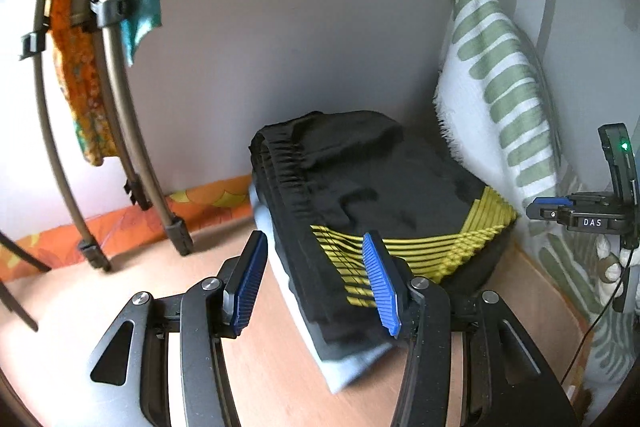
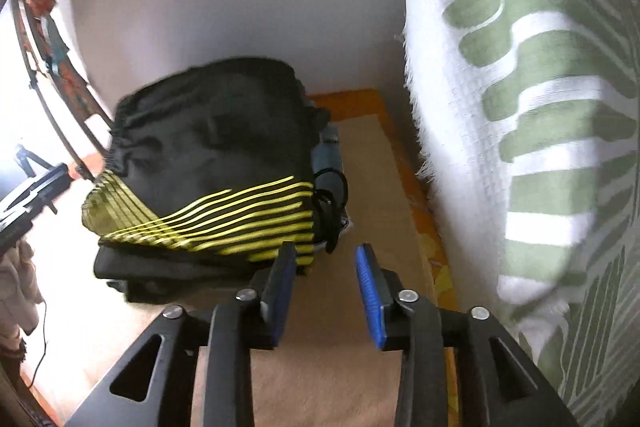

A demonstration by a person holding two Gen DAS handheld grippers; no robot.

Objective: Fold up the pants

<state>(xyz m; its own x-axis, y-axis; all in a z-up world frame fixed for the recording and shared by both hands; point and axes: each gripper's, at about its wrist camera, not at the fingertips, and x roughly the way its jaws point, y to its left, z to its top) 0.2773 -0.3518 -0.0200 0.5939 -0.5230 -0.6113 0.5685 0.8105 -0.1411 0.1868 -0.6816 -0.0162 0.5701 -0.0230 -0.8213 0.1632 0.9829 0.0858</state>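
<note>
Black pants (image 1: 380, 179) with yellow stripes lie folded on top of a light blue folded garment (image 1: 348, 367) on the beige surface. My left gripper (image 1: 316, 283) is open, its blue pads either side of the pile's near corner without pressing on it. In the right wrist view the same pants (image 2: 208, 147) lie to the left, a black drawstring (image 2: 332, 203) hanging off their right edge. My right gripper (image 2: 324, 287) is open over bare beige surface just right of the pile, with nothing between its fingers. It also shows at the right edge of the left wrist view (image 1: 576, 215).
A white pillow with green stripes (image 2: 520, 107) leans against the wall right of the pile. A drying rack (image 1: 120, 107) with orange and teal cloths stands at the left. An orange patterned border (image 1: 120, 223) runs along the wall. A thin cable (image 2: 42, 343) hangs at the left.
</note>
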